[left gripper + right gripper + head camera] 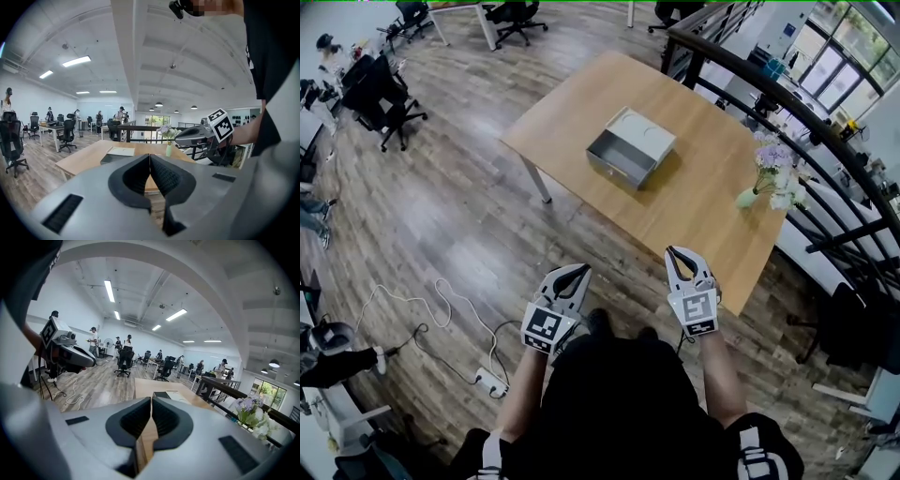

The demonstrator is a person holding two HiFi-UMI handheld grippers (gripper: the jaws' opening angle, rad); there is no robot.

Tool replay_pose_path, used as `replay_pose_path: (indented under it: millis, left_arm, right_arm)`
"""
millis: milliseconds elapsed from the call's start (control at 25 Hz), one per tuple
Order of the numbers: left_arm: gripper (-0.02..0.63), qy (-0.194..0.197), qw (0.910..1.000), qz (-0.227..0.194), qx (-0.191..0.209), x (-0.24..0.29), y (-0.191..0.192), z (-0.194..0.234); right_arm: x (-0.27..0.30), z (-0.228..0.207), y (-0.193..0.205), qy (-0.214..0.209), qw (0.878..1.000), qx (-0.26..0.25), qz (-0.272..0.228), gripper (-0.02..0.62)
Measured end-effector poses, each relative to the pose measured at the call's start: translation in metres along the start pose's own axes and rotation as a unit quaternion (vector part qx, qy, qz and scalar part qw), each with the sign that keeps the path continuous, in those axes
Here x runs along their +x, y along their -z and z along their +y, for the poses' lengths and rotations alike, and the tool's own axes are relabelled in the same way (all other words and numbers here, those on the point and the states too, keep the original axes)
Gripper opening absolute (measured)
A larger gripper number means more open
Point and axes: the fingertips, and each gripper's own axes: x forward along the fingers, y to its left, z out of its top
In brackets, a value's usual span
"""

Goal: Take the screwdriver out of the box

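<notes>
A grey metal box (630,148) sits near the middle of the wooden table (712,216), its open side turned toward me. I see no screwdriver in any view. My left gripper (580,270) and right gripper (676,251) hover side by side over the floor, short of the table's near edge. Both point at the table, both are shut, and neither holds anything. In the left gripper view the jaws (150,156) meet, with the box (119,153) far ahead and the right gripper (200,134) to the right. The right gripper view shows closed jaws (151,400) and the box (169,395) beyond.
A pale green vase of flowers (772,175) stands at the table's right edge. A dark railing (787,98) runs behind the table. A power strip with white cables (491,380) lies on the floor at my left. Office chairs (386,98) and distant people fill the room.
</notes>
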Motion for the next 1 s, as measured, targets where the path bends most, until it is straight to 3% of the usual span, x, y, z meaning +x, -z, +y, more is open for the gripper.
replay_pose_path:
  millis: [520, 1000]
  left_arm:
    - [0.023, -0.007, 1.0, 0.003, -0.006, -0.045, 0.027, 0.036]
    - [0.023, 0.009, 0.9998, 0.009, -0.013, -0.039, 0.034, 0.044]
  right_arm:
    - [0.028, 0.057, -0.013, -0.011, 1.0, -0.012, 0.003, 0.028]
    - [0.034, 0.059, -0.002, -0.006, 1.0, -0.001, 0.025, 0.028]
